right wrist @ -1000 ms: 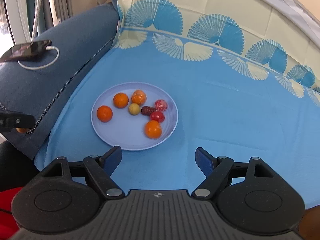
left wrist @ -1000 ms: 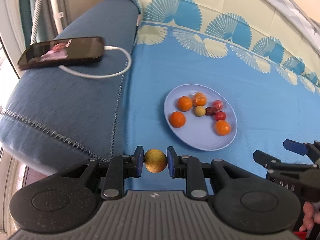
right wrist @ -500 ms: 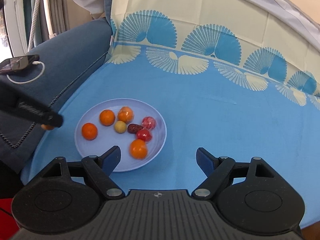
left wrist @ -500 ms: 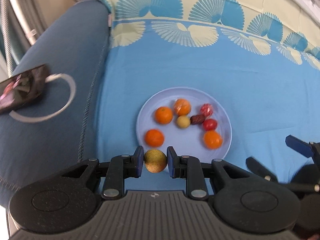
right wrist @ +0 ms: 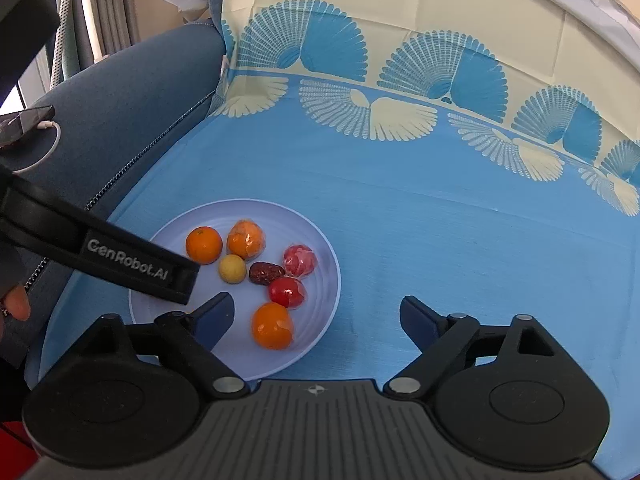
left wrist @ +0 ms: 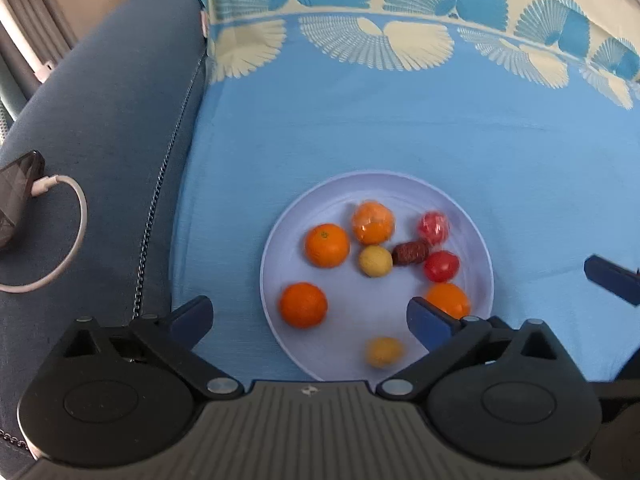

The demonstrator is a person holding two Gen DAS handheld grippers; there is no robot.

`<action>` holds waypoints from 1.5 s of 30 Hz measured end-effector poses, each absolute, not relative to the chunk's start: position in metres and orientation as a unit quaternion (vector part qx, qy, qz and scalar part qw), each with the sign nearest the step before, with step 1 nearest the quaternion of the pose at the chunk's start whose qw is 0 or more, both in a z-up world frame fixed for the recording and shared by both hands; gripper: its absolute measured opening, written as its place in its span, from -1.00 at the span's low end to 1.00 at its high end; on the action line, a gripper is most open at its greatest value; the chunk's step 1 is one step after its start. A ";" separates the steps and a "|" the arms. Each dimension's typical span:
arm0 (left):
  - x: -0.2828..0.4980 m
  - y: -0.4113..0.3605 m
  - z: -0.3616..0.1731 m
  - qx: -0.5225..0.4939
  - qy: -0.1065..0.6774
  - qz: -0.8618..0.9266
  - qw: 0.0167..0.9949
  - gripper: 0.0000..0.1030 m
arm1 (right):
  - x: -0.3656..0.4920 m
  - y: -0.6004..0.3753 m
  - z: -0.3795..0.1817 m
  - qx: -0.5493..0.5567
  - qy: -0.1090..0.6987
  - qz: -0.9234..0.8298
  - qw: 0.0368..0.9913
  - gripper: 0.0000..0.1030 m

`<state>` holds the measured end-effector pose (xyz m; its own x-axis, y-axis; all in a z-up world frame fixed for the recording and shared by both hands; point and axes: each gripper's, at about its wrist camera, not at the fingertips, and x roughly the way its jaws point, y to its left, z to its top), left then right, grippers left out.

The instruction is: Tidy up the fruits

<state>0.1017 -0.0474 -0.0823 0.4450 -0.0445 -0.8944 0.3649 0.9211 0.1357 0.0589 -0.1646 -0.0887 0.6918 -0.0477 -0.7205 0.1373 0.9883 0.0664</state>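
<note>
A pale blue plate [left wrist: 376, 176] on the blue cloth holds several oranges, two red fruits, a dark date [left wrist: 410, 252] and a small yellow fruit [left wrist: 375, 261]. My left gripper [left wrist: 310, 318] hangs over the plate's near-left edge, its jaws opening wide with nothing gripped. A blurred yellow-green fruit [left wrist: 384, 352] lies loose on the plate's near rim area, between and below the fingers. My right gripper [right wrist: 316, 316] hovers at the plate's [right wrist: 339, 280] near-right edge, jaws opening and empty. An orange [right wrist: 272, 326] sits just in front of it. The left gripper's finger [right wrist: 140, 268] crosses the plate's left side.
A dark phone [left wrist: 16, 196] with a white cable [left wrist: 76, 216] lies on the blue sofa arm to the left. The fan-patterned cloth [right wrist: 440, 208] stretches behind and to the right of the plate. A person's fingertip [right wrist: 16, 304] shows at the left edge.
My left gripper moved over the plate and opened, letting go of the yellow-green fruit, which now lies on the plate. The right gripper came closer to the plate and its jaws widened.
</note>
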 end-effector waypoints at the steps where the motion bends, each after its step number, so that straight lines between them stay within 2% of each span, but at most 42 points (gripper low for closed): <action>1: 0.101 -0.046 -0.083 0.156 0.519 -0.122 0.831 0.99 | 0.058 -0.164 -0.088 0.058 0.390 -0.051 0.917 0.78; 6: 0.088 -0.041 -0.081 0.176 0.521 -0.102 0.829 0.99 | 0.043 -0.161 -0.081 0.062 0.394 -0.051 0.915 0.79; 10: 0.078 -0.029 -0.074 0.145 0.531 -0.110 0.827 0.99 | 0.027 -0.155 -0.074 0.060 0.400 -0.054 0.913 0.82; 27: 0.028 -0.025 -0.037 0.159 0.493 -0.102 0.849 0.99 | -0.016 -0.151 -0.046 0.053 0.370 -0.059 0.926 0.98; 45: 0.010 -0.026 -0.024 0.161 0.479 -0.107 0.856 0.99 | -0.036 -0.149 -0.036 0.051 0.354 -0.068 0.931 0.99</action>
